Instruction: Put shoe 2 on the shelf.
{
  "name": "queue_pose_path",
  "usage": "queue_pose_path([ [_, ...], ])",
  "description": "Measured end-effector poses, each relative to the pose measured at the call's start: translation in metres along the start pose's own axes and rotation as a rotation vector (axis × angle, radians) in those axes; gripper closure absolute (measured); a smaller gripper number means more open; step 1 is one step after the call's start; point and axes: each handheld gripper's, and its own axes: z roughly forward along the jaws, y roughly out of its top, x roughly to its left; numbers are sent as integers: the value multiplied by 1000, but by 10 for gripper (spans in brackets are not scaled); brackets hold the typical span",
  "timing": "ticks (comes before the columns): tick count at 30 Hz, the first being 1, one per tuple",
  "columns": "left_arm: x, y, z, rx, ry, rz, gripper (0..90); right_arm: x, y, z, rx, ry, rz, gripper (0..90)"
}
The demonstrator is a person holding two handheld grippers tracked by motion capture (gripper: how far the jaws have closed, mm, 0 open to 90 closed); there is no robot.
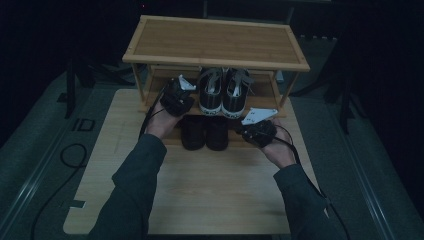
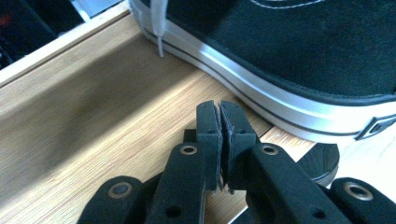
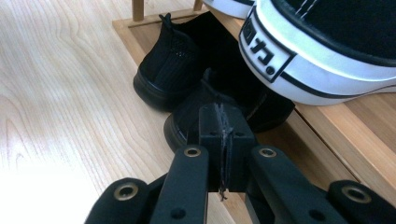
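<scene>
Left tongs (image 1: 176, 96): jaws pressed together, holding nothing, tips over the middle shelf (image 2: 93, 121) just left of the sneakers (image 1: 222, 92). Right tongs (image 1: 257, 132): closed, empty, near the black shoes (image 1: 205, 132) on the bottom shelf. Both forearms reach forward across the tabletop (image 1: 210, 185). Sneakers lie near-to-far, heels toward the person, side by side in the rack (image 1: 215, 42).

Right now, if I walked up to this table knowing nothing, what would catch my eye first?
Probably the bamboo shoe rack standing at the far end of the wooden table. On its middle shelf sits a pair of black-and-white sneakers, heels toward the person, with a pair of plain black shoes on the lowest shelf below them. Either side of the shoes, the left gripper and right gripper are held with jaws shut and empty.
</scene>
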Motion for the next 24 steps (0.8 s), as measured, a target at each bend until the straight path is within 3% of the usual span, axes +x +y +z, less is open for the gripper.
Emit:
queue_pose_path([
  [24,14,-12,-18,-6,25,10,840,-2,-31,0,57,-5,30,884],
])
